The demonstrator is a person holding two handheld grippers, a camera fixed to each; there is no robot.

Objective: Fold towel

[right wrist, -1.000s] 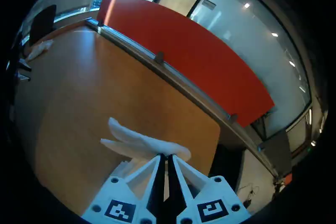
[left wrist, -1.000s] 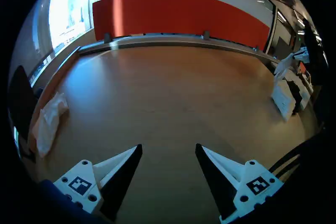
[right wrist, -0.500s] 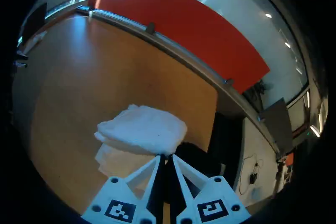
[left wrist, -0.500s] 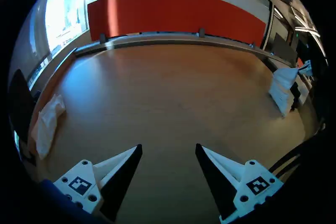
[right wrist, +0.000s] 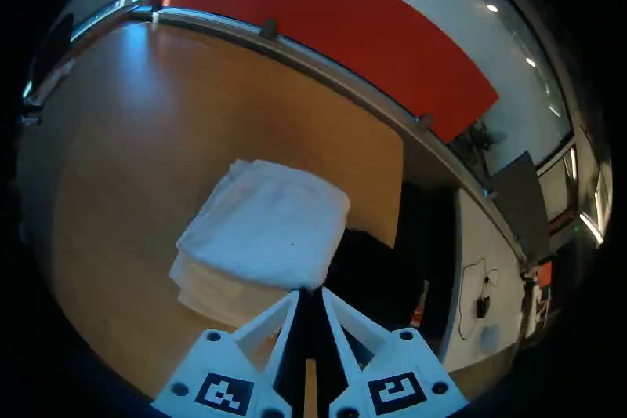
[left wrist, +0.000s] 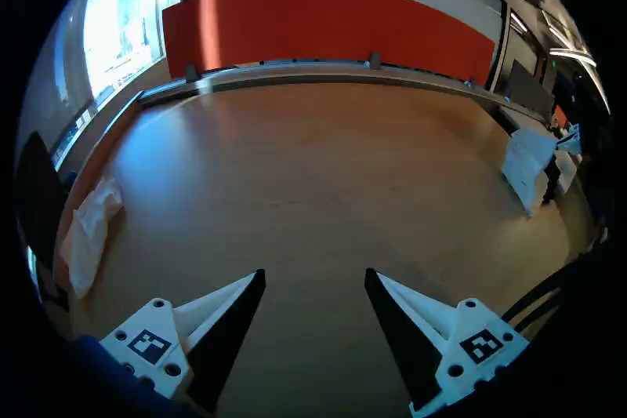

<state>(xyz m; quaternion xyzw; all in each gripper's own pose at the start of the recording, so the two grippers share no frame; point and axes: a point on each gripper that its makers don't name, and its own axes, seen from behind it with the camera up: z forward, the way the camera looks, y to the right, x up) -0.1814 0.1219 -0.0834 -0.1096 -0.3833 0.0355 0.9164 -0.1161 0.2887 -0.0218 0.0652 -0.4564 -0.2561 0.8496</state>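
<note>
Since a second ago the right gripper (right wrist: pixel 311 292) has brought the towel (right wrist: pixel 266 222) from a raised flap down to a flat fold. Its fingers are all but closed, pinching the towel's near edge. The towel sits at the table (right wrist: pixel 141 143) corner, partly overhanging the edge. The left gripper (left wrist: pixel 313 285) hangs wide open and empty above the table, well apart from the towel. A cloth (left wrist: pixel 90 226) lies at the table's left edge.
</note>
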